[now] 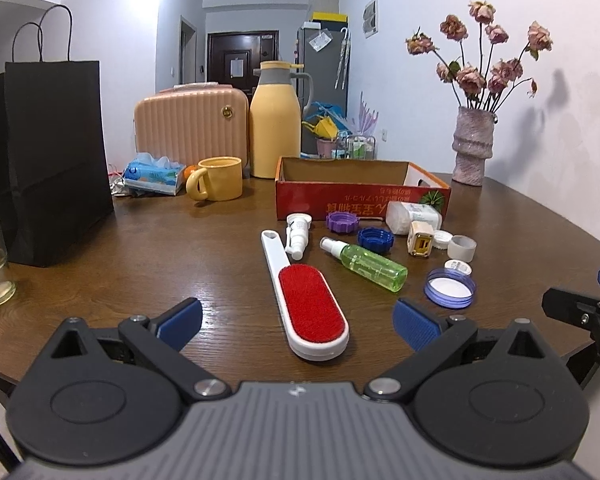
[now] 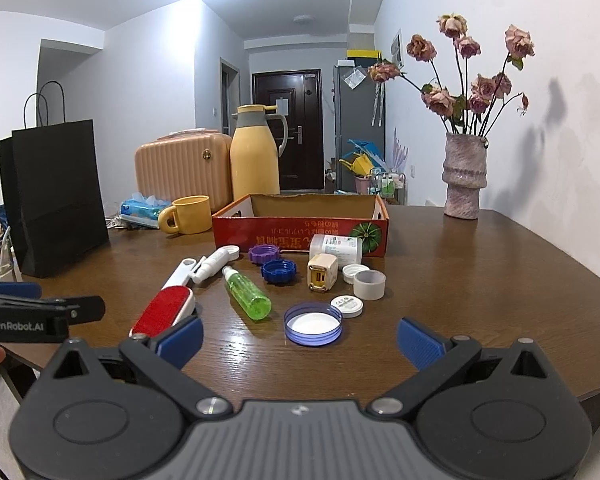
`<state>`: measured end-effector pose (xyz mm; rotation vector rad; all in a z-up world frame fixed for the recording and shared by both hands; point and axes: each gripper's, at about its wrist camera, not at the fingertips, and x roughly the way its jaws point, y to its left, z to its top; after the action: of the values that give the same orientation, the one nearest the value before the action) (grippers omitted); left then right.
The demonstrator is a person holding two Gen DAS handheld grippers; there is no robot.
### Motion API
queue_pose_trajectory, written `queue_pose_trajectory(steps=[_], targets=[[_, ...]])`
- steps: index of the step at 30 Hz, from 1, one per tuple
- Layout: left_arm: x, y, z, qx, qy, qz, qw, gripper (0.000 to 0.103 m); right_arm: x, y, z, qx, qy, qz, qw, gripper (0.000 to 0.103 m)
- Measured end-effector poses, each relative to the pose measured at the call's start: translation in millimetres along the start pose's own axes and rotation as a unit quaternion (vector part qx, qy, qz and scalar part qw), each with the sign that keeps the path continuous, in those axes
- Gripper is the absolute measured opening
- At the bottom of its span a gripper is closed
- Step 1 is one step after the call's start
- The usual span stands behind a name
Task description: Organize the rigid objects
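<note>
We hold the left gripper (image 1: 298, 322) spread wide and empty, its blue pads flanking the lint brush (image 1: 312, 312) without touching it. Our right gripper (image 2: 300, 340) is equally wide and empty, with the blue-rimmed lid (image 2: 313, 324) just ahead between its fingers. Beyond both lie the green spray bottle (image 2: 247, 294), caps and the open red box (image 2: 300, 226) on the brown wooden table (image 2: 480, 272). A vase (image 2: 464, 178) stands far right.

Left gripper (image 1: 298, 322) and right gripper (image 2: 300, 338) both hover level, jaws spread wide, holding nothing.
</note>
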<state>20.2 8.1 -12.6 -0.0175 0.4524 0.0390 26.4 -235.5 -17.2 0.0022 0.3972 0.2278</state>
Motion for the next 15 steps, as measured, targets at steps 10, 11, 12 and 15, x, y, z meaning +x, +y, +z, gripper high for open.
queue_pose_trajectory(steps=[10, 11, 12, 15], targets=[[39, -4, 3, -0.001, 0.026, 0.002, 0.9996, 0.103, 37, -9, 4, 0.002, 0.018, -0.006, 1.0, 0.103], [43, -4, 4, -0.001, 0.029, 0.002, 0.9996, 0.103, 41, -9, 4, 0.002, 0.02, -0.007, 1.0, 0.103], [47, -4, 5, -0.001, 0.031, 0.002, 0.9995, 0.103, 46, -10, 4, 0.001, 0.023, -0.006, 1.0, 0.103], [60, -5, 6, -0.001, 0.041, 0.002, 0.9992, 0.103, 59, -12, 4, 0.001, 0.031, -0.006, 0.999, 0.103]])
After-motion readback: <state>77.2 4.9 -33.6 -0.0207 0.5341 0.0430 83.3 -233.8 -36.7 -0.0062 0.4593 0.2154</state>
